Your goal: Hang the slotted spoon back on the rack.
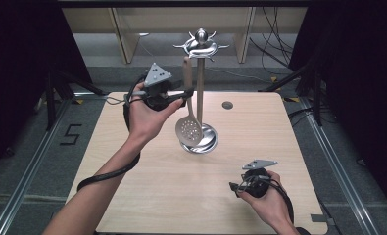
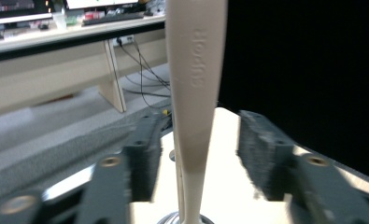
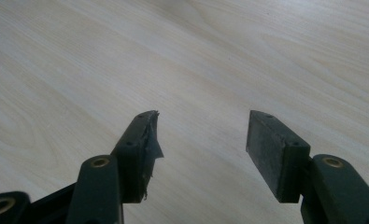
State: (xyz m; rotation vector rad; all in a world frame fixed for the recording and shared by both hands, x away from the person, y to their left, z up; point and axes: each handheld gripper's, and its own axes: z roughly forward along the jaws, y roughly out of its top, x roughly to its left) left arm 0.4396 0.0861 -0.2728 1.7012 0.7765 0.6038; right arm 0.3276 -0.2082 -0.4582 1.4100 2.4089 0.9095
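The left tool (image 1: pixel 185 93) is raised above the far left part of the bench (image 1: pixel 147 196), level with the handle of a slotted spoon (image 1: pixel 189 128) that hangs from a hook at the top of a chrome utensil stand (image 1: pixel 201 88). In the left gripper view the spoon's pale beige handle (image 2: pixel 194 93) runs straight up between the two black pads (image 2: pixel 145 163), with clear gaps on both sides, so the jaws stand apart and nothing presses on the handle. The spoon's perforated bowl hangs low, just in front of the stand's round base (image 1: pixel 206 142), near the middle of the bench. The stand's post rises just behind the handle, topped by a crown of curved hooks. The right tool (image 1: pixel 235 186) rests low near the front right corner of the bench, held in the person's right hand (image 1: pixel 267 200), well apart from the stand. In the right gripper view its jaws are spread wide over bare wood grain with nothing between them, and one of its pads (image 3: pixel 147 140) looks torn at the edge.
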